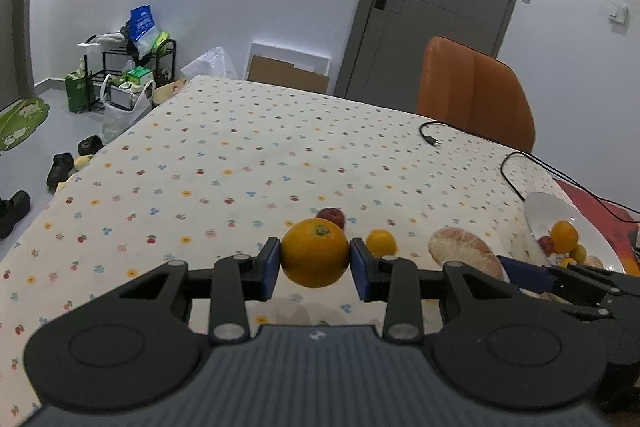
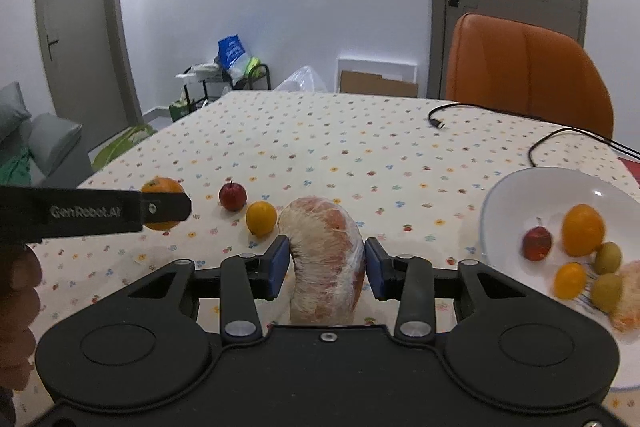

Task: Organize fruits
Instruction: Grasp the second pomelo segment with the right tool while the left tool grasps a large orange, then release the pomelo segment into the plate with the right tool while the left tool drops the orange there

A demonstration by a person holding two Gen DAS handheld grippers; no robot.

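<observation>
Leftmost, the left gripper (image 1: 315, 258) is clamped on a large round orange with a dimpled rind (image 1: 315, 253), its blue pads pressing the fruit's widest part from both sides; the orange looks lifted clear of the dotted floral tablecloth on the table (image 1: 240, 163). It is probably firm and fairly heavy, with a waxy skin that could roll in the pads, so a hold across its middle suits it. Next come a small red apple (image 2: 232, 196) and a small yellow-orange citrus (image 2: 261, 218), both lying loose on the table; they look light and hard, easy to pinch. Further right, the right gripper (image 2: 326, 267) has its jaws apart on either side of a peeled pomelo piece wrapped in clear film (image 2: 328, 259), the pads not quite touching. That piece looks soft, slippery and easy to bruise, so a gentle squeeze across its thick middle seems wise. Far right, a white bowl (image 2: 508, 195) holds several fruits.
</observation>
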